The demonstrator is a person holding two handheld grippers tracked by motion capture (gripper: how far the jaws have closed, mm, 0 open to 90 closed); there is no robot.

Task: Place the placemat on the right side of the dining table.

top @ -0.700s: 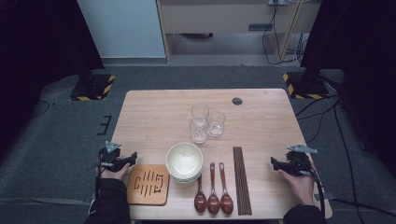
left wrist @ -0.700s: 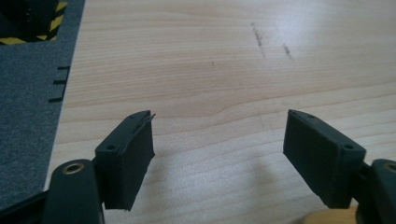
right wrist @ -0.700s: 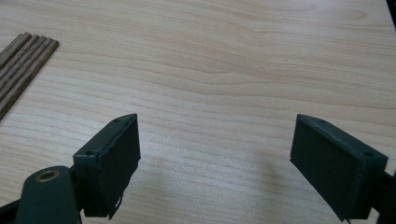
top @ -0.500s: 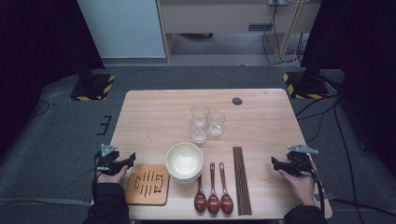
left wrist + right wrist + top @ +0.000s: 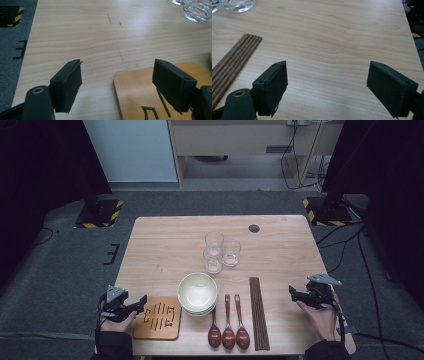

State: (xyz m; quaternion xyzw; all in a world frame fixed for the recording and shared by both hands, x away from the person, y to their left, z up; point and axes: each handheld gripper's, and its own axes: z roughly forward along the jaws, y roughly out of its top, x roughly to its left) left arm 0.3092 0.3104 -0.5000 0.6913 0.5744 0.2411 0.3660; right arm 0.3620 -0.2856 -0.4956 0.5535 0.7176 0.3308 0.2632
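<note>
- The left gripper (image 5: 142,301) is black, with a grey three-cornered plate on top.
- The right gripper (image 5: 291,292) looks the same; a black cable trails from it.
- Both sleeves are black.

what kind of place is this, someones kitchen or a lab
Most likely a lab or recording studio, not a kitchen. The wooden table stands on grey carpet between black curtains. Hazard-striped stand bases sit beside it, and loose cables trail across the floor behind.
</note>
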